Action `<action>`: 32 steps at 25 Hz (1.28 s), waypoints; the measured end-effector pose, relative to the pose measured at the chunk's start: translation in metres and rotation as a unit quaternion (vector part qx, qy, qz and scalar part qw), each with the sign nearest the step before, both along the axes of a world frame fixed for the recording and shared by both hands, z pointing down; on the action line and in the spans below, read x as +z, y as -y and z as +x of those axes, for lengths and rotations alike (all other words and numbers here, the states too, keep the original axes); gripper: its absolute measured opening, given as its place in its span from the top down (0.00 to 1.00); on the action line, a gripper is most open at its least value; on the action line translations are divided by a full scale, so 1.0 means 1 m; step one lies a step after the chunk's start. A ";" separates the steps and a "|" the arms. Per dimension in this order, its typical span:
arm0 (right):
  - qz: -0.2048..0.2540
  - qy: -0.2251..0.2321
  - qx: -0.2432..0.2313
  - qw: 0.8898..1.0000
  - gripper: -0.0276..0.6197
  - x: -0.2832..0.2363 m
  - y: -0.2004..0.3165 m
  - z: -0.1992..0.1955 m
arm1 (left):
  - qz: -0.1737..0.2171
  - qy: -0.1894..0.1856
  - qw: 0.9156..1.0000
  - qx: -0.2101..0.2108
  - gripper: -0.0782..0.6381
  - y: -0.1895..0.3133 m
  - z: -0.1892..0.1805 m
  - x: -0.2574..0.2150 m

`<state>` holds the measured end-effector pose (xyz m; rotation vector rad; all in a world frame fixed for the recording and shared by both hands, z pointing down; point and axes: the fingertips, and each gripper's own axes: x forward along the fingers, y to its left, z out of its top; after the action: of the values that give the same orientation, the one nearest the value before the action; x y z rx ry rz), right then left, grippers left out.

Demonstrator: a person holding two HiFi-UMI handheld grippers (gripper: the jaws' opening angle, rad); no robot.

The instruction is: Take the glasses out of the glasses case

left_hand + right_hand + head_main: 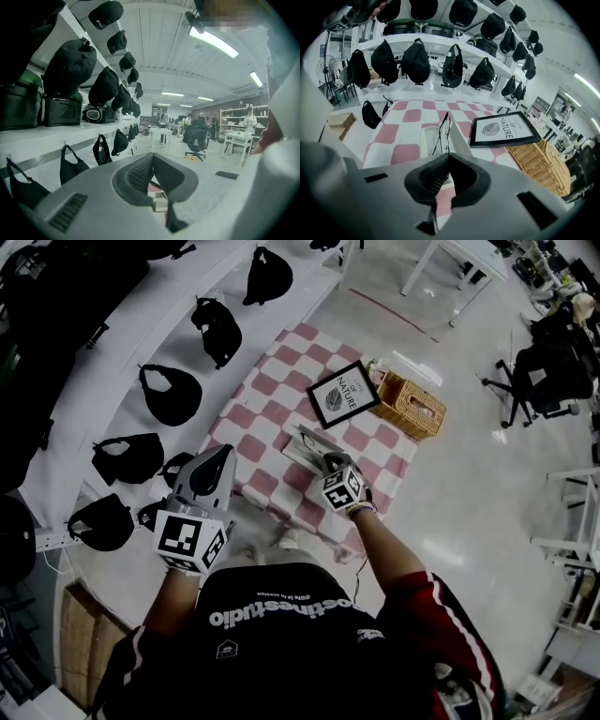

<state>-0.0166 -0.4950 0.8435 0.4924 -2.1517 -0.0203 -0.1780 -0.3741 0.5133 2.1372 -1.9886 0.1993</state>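
Left tongs (152, 158) pressed together, empty | right tongs (449, 158) clamped on one glasses (442, 133) above one case (424, 143) | beside: one framed print (504, 128), one wicker basket (539, 164)

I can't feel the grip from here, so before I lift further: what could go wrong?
The right claw pinches only a thin part of the glasses, so they may twist or slip. Nothing holds the open case down, since the left claw is away from it. A snag could drag the case along.

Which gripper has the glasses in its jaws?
The right gripper, shut on the thin black-framed glasses above the white case; the left gripper holds nothing.
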 end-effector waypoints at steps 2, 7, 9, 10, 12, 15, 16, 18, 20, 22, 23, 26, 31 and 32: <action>0.003 0.004 0.004 1.000 0.94 -0.008 0.001 -0.002 | 0.004 0.000 1.000 0.002 0.88 0.000 -0.002 -0.003; 0.017 0.020 0.012 1.000 0.94 -0.035 0.002 -0.005 | 0.018 0.001 1.000 0.012 0.88 0.003 -0.004 -0.015; 0.024 0.026 0.018 0.999 0.94 -0.046 0.003 -0.004 | 0.023 0.001 1.000 0.019 0.88 0.004 -0.003 -0.020; 0.028 0.030 0.021 0.999 0.94 -0.052 0.004 -0.003 | 0.025 0.001 0.999 0.023 0.88 0.005 -0.002 -0.022; 0.035 0.035 0.031 0.998 0.94 -0.064 0.005 -0.001 | 0.029 0.001 0.999 0.033 0.88 0.007 0.000 -0.026; 0.040 0.044 0.052 0.997 0.94 -0.080 0.003 0.003 | 0.031 0.004 0.998 0.050 0.88 0.007 0.003 -0.030; 0.041 0.048 0.059 0.996 0.94 -0.085 0.001 0.004 | 0.031 0.005 0.998 0.055 0.88 0.006 0.005 -0.030; 0.042 0.054 0.067 0.995 0.94 -0.095 -0.005 0.007 | 0.032 0.004 0.997 0.066 0.88 0.004 0.009 -0.032; 0.045 0.061 0.075 0.994 0.94 -0.107 -0.010 0.009 | 0.035 0.001 0.996 0.076 0.88 0.004 0.012 -0.034; 0.049 0.068 0.086 0.993 0.94 -0.120 -0.015 0.011 | 0.039 0.002 0.995 0.088 0.88 0.004 0.015 -0.037; 0.051 0.072 0.091 0.992 0.94 -0.126 -0.018 0.012 | 0.040 0.005 0.995 0.094 0.88 0.004 0.016 -0.038; 0.060 0.084 0.102 0.989 0.94 -0.148 -0.031 0.017 | 0.047 0.010 0.993 0.109 0.88 0.004 0.021 -0.042; 0.085 0.102 0.119 0.984 0.94 -0.189 -0.055 0.026 | 0.059 -0.006 0.989 0.133 0.88 0.001 0.030 -0.049; 0.089 0.107 0.124 0.982 0.94 -0.198 -0.059 0.028 | 0.061 -0.007 0.988 0.139 0.88 0.001 0.032 -0.051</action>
<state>0.0115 -0.4359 0.6459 0.8998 -2.2930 -0.0236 -0.1460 -0.3750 0.4625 2.4814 -1.7299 0.1082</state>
